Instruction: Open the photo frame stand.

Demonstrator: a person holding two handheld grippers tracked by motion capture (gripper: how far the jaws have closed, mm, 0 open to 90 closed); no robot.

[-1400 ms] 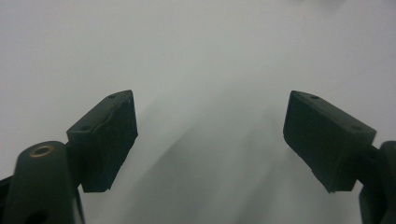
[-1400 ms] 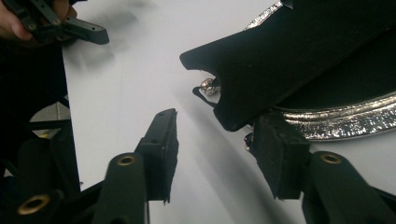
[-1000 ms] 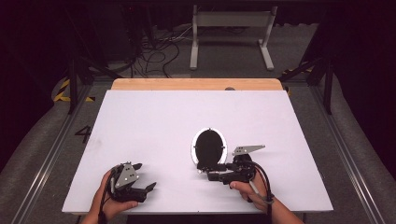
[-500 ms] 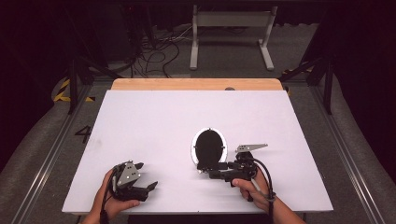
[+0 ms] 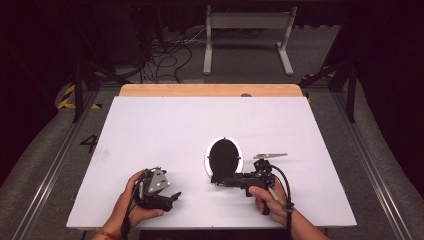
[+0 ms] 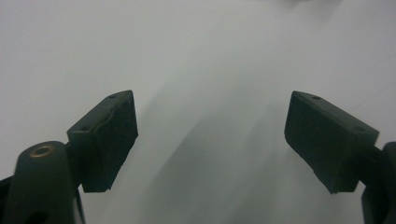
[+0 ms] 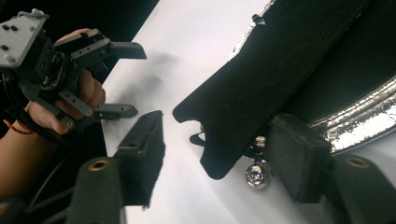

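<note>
Black oval mirror (image 5: 223, 158) unlabelled, between open right gripper (image 5: 216, 179) jaws; left gripper (image 5: 174, 197) wide, empty.

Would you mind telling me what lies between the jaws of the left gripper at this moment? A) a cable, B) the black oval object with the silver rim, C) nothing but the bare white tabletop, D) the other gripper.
C: in the left gripper view the left gripper has its jaws wide apart with just the white table between them, and the black oval object sits over by the right gripper.
</note>
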